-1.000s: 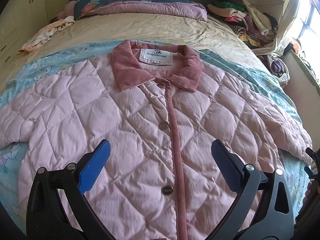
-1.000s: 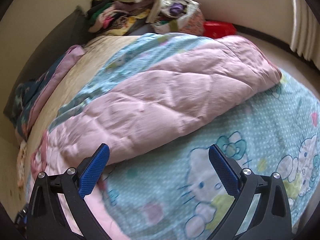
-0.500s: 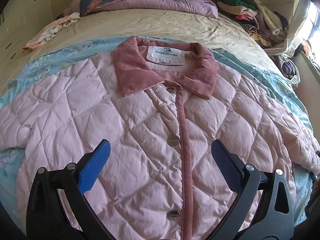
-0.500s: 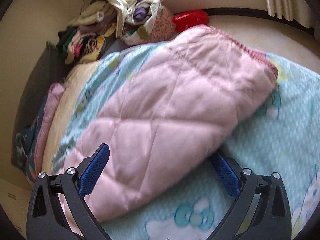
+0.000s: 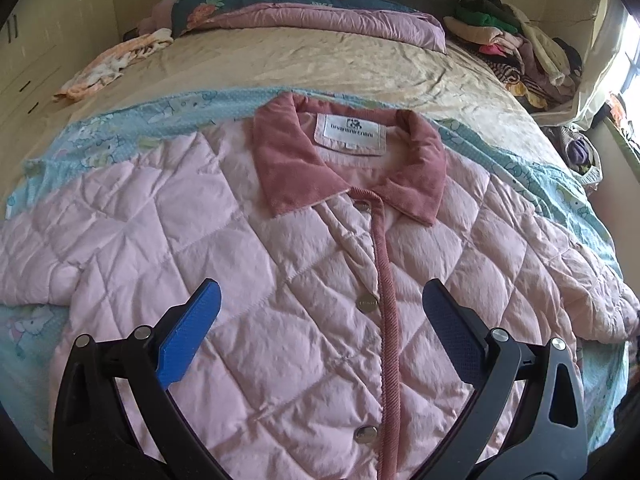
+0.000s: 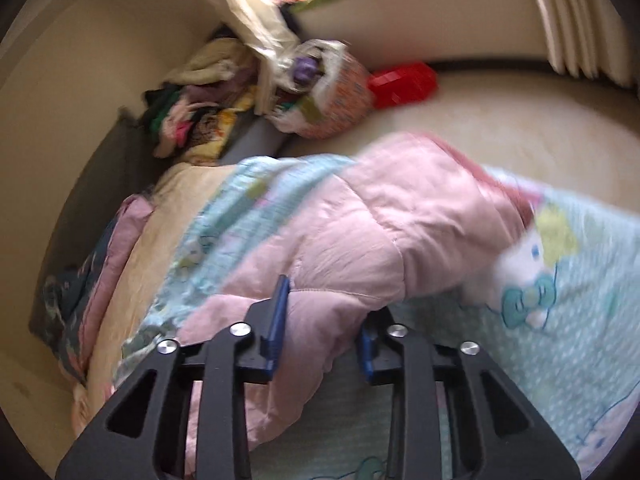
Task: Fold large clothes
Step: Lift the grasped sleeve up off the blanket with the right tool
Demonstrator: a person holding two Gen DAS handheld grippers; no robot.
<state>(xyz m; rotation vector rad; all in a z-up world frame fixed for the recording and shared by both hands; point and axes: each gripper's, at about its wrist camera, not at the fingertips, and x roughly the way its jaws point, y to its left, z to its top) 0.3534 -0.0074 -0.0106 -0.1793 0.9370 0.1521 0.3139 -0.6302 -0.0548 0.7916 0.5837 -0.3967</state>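
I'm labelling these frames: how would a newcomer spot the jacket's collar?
On the bed, a pale pink quilted jacket lies spread on a blue cartoon blanket. At its top sits the collar: darker dusty-pink corduroy, flanking a white label.

The left wrist view looked low along the pink jacket (image 5: 224,264) toward the headboard. The right wrist view sat close against its sleeve (image 6: 360,240), facing the window; both shared that jacket.

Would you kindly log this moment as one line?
left gripper: open above pink jacket | right gripper: shut on sleeve
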